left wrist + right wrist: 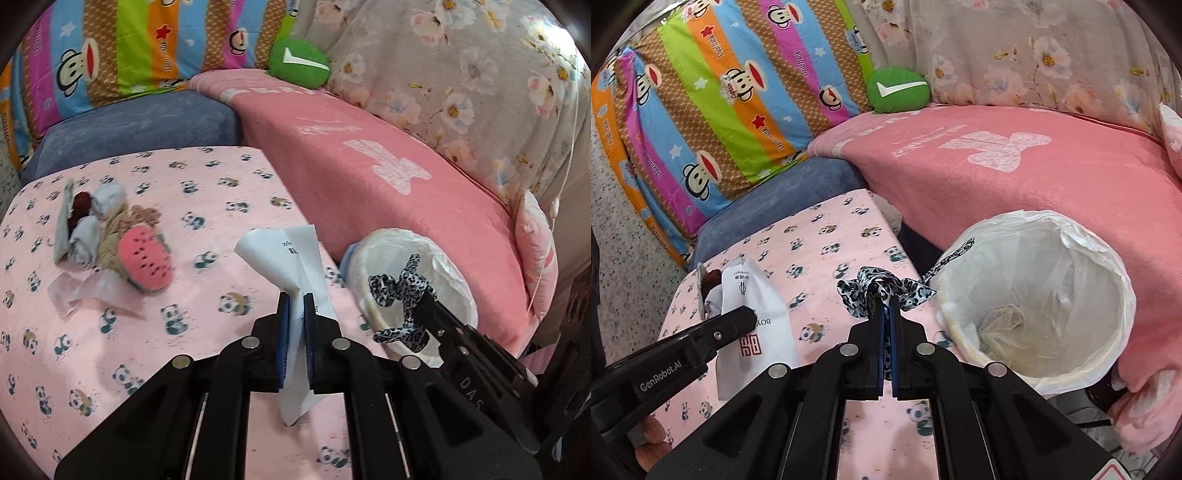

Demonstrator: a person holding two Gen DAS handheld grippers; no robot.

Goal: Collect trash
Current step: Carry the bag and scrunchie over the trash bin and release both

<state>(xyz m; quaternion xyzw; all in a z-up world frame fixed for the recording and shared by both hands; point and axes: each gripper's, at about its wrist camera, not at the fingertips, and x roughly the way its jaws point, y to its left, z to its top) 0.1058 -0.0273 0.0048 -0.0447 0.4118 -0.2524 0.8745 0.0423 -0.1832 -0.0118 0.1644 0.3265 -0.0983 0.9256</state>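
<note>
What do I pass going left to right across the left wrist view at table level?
Pile of wrappers and small items → pink watermelon-slice toy → white paper in the left gripper → leopard-print fabric in the right gripper → lined trash bin.

The left tool (294, 301) points forward and slightly down, its two blue-padded fingers (283, 332) drawn close together and pinching a thin sheet between them, so only a narrow gap shows between the pads. Seen from the right wrist view, the left tool (748, 314) reaches in from the left side as a long black body, angled up toward the right. The right tool (887, 302) also points forward, its fingers pressed nearly together on a strip of fabric. From the left wrist view, the right tool (424, 299) enters from the lower right, slanting up toward the left.
</note>
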